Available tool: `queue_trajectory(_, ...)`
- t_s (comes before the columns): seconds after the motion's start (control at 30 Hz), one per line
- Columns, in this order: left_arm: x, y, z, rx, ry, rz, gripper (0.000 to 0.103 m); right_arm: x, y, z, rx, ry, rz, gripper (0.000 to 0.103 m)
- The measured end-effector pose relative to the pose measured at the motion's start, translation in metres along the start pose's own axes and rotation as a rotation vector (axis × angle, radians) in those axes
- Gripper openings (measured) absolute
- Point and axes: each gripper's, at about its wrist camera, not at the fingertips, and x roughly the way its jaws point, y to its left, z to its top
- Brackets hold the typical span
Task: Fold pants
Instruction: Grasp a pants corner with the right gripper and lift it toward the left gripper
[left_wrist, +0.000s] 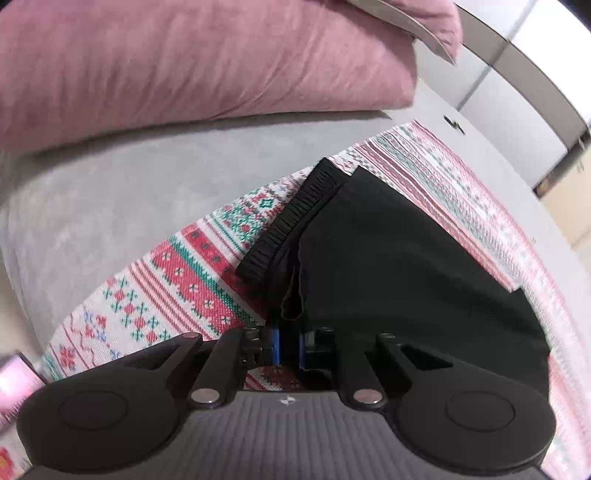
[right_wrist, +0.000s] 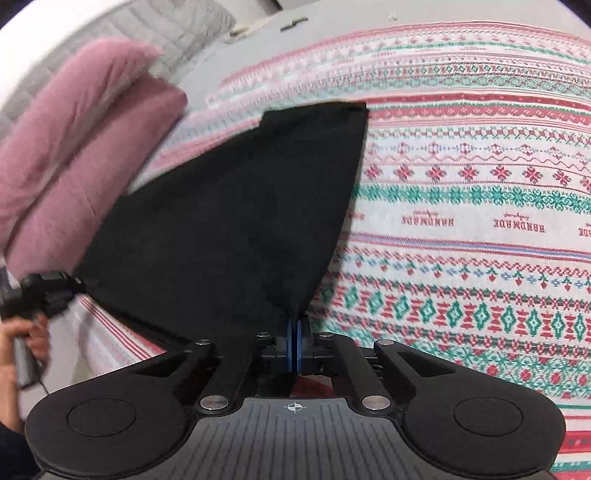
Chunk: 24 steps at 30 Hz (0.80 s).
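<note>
While the black pants (right_wrist: 236, 206) lie mostly flat on the patterned red, green and white cloth (right_wrist: 461, 206) spread over the bed, both grippers have hold of the near edge. The right gripper (right_wrist: 294, 345) is pinched tight on a corner of the dark fabric, its blue pads together with the cloth drawn up between them. The left gripper (left_wrist: 290, 347) stands narrow, and the fabric edge appears to run in between its pads, though I cannot tell for certain that they press on it. A ribbed waistband (left_wrist: 291, 218) shows at the far side, just beside the pink pillows (left_wrist: 192, 66). I judge that the pants already look doubled lengthwise, and the crosswise fold is only now being taken up, with smoothing left.
</note>
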Motion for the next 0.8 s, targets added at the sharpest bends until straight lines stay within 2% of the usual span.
queue_trajectory(0.07,0.0,-0.006,0.002,0.051,-0.006,0.029,0.047,0.01,0.0,-0.003,-0.021,0.04,-0.015,0.007)
queue_trajectory(0.13,-0.002,-0.001,0.006,0.025,-0.022,0.037,0.051,0.009,-0.006,0.0,0.015,0.049,0.015,0.012)
queue_trajectory(0.17,-0.003,0.001,0.007,0.015,-0.023,0.031,0.051,0.009,-0.01,0.001,0.044,0.056,0.038,0.024)
queue_trajectory(0.2,-0.006,0.004,0.008,0.005,-0.026,0.025,0.051,0.008,-0.016,0.002,0.073,0.063,0.075,0.043)
queue_trajectory(0.23,-0.008,0.005,0.008,-0.003,-0.032,0.024,0.051,0.008,-0.021,0.003,0.107,0.061,0.122,0.054)
queue_trajectory(0.27,-0.011,0.005,0.009,-0.008,-0.043,0.024,0.051,0.007,-0.024,0.003,0.14,0.055,0.155,0.073)
queue_trajectory(0.3,-0.013,0.005,0.01,-0.007,-0.062,0.028,0.051,0.007,-0.026,0.002,0.169,0.052,0.18,0.077)
queue_trajectory(0.4,-0.012,-0.002,0.01,0.017,-0.081,0.065,0.052,0.01,-0.023,-0.003,0.18,0.035,0.159,0.077)
queue_trajectory(0.47,-0.012,-0.004,0.011,0.016,-0.106,0.057,0.052,0.01,-0.017,-0.009,0.2,-0.005,0.142,0.078)
queue_trajectory(0.5,-0.012,-0.006,0.012,0.03,-0.123,0.049,0.052,0.009,-0.014,-0.011,0.212,-0.021,0.136,0.075)
queue_trajectory(0.53,-0.015,-0.008,0.014,0.051,-0.139,0.054,0.052,0.009,-0.013,-0.014,0.223,-0.031,0.139,0.07)
queue_trajectory(0.57,-0.016,-0.01,0.015,0.066,-0.156,0.068,0.052,0.008,-0.013,-0.016,0.242,-0.036,0.138,0.045)
queue_trajectory(0.6,-0.019,-0.011,0.018,0.082,-0.176,0.091,0.052,0.008,-0.015,-0.018,0.267,-0.033,0.14,0.025)
queue_trajectory(0.67,-0.018,-0.01,0.022,0.091,-0.186,0.108,0.052,0.011,-0.02,-0.023,0.328,-0.034,0.12,0.017)
queue_trajectory(0.7,-0.014,-0.008,0.024,0.084,-0.169,0.089,0.053,0.012,-0.023,-0.023,0.347,-0.035,0.127,0.016)
queue_trajectory(0.73,-0.011,-0.006,0.027,0.07,-0.143,0.056,0.062,0.013,-0.026,-0.024,0.374,-0.037,0.14,0.016)
queue_trajectory(0.77,-0.005,-0.003,0.03,0.048,-0.112,0.014,0.084,0.013,-0.029,-0.024,0.399,-0.037,0.151,0.018)
queue_trajectory(0.8,0.001,0.0,0.033,0.024,-0.087,-0.017,0.097,0.013,-0.032,-0.025,0.425,-0.038,0.165,0.019)
